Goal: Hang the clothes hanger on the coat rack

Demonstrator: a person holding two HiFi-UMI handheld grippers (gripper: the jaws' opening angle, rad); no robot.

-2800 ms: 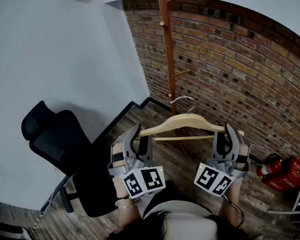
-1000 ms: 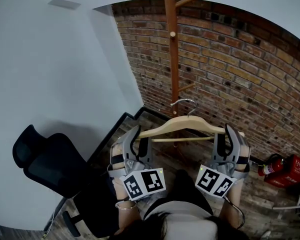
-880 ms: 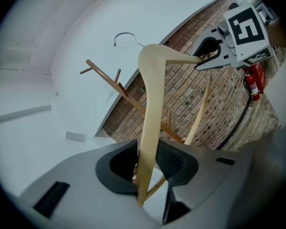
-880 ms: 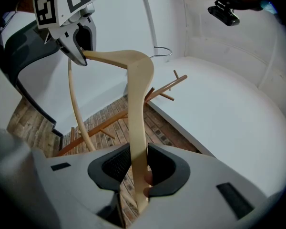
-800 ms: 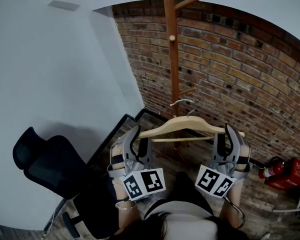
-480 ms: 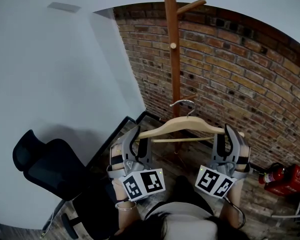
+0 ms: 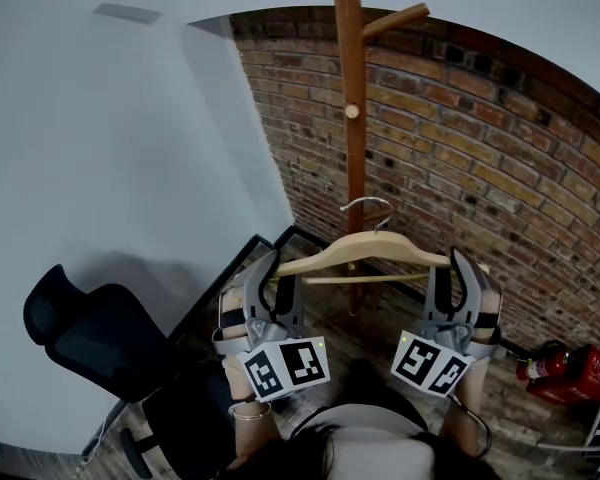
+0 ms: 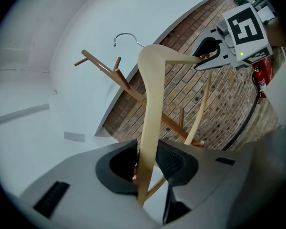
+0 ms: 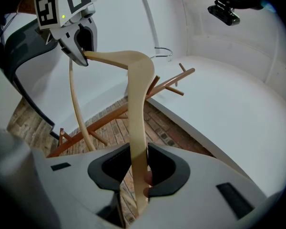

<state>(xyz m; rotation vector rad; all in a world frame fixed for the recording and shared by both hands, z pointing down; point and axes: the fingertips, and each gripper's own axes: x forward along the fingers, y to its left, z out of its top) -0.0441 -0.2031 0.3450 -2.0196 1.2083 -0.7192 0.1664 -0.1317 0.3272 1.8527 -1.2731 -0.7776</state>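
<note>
1. A wooden hanger (image 7: 365, 251) is held level in front of the person, with one end in each gripper.
2. The left gripper (image 7: 270, 270) is clamped on the hanger's left end. In the left gripper view the wooden arm is seen pinched between the two dark pads (image 8: 174, 161).
3. The right gripper (image 7: 458, 268) is clamped on the hanger's right end. In the right gripper view the wood is seen gripped between its jaws in the same way.
4. The hanger's thin lower bar is seen running between the two grippers, just under the arched top.
5. The metal hook (image 7: 366, 206) stands upright above the middle of the hanger. In the head view it overlaps the post of the rack (image 7: 354, 118), but it is not yet hung on any peg.
6. The rack is a tall wooden post standing close to the brick wall (image 7: 480, 148), directly beyond the hanger.
7. A long peg (image 7: 395, 20) is seen slanting up to the right near the top of the post, and a short one (image 7: 352, 111) is seen lower down.
8. A white wall (image 7: 110, 148) is seen on the left, meeting the brick wall in a corner behind the rack.
9. A black chair (image 7: 90, 338) stands at the lower left, near the left gripper.
10. A red extinguisher (image 7: 540, 363) lies on the wooden floor (image 7: 510, 408) at the foot of the brick wall, at the far right.
</note>
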